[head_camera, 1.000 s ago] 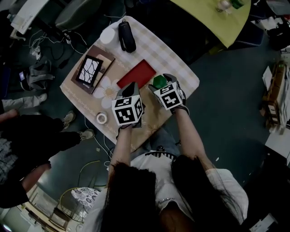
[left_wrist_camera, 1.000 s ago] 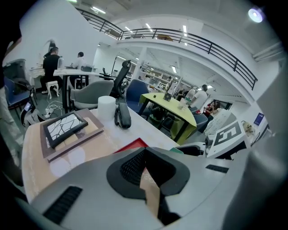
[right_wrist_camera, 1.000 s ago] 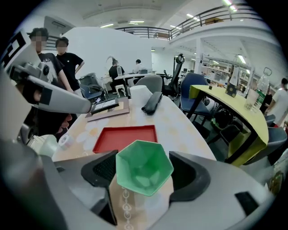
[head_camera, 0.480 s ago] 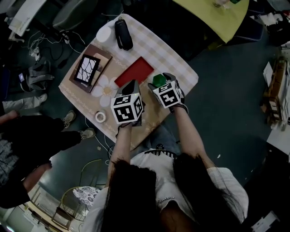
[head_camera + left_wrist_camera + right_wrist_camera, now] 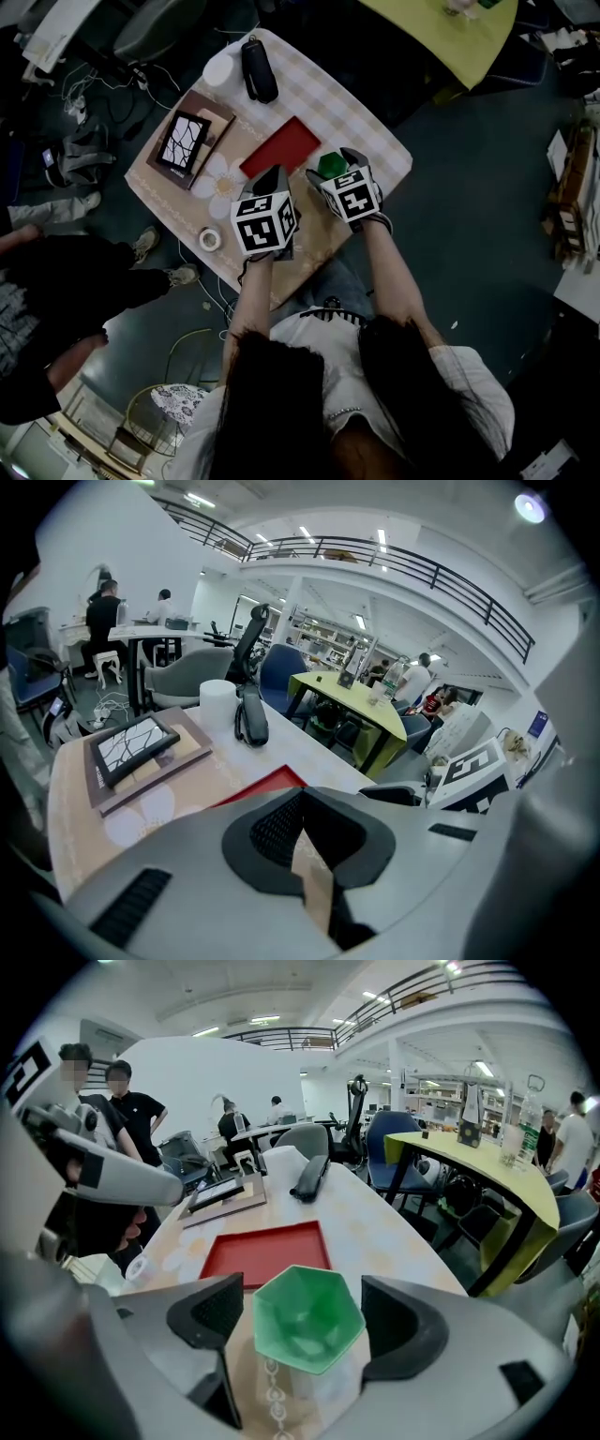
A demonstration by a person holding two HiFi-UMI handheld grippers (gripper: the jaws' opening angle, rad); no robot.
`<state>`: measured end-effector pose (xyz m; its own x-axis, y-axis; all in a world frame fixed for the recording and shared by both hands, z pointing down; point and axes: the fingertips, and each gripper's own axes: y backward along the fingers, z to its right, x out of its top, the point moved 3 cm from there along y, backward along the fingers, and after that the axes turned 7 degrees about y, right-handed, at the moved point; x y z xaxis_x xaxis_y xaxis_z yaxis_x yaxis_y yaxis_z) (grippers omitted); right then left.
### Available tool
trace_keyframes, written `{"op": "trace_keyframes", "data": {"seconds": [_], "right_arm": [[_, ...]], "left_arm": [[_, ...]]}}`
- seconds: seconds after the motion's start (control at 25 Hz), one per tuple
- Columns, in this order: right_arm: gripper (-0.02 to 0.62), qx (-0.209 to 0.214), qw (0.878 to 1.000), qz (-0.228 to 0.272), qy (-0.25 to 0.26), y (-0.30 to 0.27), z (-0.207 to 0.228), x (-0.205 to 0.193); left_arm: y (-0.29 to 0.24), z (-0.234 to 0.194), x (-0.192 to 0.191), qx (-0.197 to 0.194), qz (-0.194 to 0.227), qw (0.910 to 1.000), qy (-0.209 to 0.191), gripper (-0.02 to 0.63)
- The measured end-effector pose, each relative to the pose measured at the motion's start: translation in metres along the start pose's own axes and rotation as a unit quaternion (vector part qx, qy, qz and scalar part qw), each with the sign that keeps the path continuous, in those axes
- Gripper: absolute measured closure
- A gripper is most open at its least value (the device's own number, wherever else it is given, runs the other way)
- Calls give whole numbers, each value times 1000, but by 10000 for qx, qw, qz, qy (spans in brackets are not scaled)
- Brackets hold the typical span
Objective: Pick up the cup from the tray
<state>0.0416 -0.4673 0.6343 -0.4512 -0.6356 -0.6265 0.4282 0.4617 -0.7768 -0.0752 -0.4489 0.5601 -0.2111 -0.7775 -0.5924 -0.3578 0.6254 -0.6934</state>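
The green faceted cup [image 5: 307,1319] sits between the jaws of my right gripper [image 5: 309,1324], just off the near right corner of the red tray [image 5: 267,1251]. Those jaws stand apart, with a thin gap showing at the cup's left rim; its base is hidden. In the head view the cup [image 5: 329,163] is beside the empty tray [image 5: 281,147], at the tips of the right gripper [image 5: 334,170]. My left gripper [image 5: 275,175] hovers at the tray's near edge, shut on nothing, and its pads meet in its own view [image 5: 302,850].
On the small checked table [image 5: 366,131] lie a black case [image 5: 255,67], a white cylinder [image 5: 220,67], a framed tile on a brown board [image 5: 183,139], a flower mat [image 5: 220,183] and a tape roll [image 5: 210,242]. A person [image 5: 56,281] stands at the left; a yellow table [image 5: 450,28] is behind.
Almost nothing: both grippers and the cup keep their places relative to the tray; only the head camera drifts slightly.
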Motion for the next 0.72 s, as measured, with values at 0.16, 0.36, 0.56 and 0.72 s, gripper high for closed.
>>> {"op": "trace_keyframes", "data": {"seconds": [0.16,0.36,0.56,0.72], "right_arm": [[219,-34,9999,166,-22,10,1,8],[219,-73,9990,449,-36,26,2,24],[221,-81,9968,786,-143,49,-1,40],[224,-23,9945,1024,-197,66,-12,50]], "left_arm": [[3,3,0,-32,60,10000,-9,601],[9,6,5,-83,191,9998,-3,601],[19,12,6,-128,312,9994,-23,601],[30,16,8,-175,453,9988,-46,601]]}}
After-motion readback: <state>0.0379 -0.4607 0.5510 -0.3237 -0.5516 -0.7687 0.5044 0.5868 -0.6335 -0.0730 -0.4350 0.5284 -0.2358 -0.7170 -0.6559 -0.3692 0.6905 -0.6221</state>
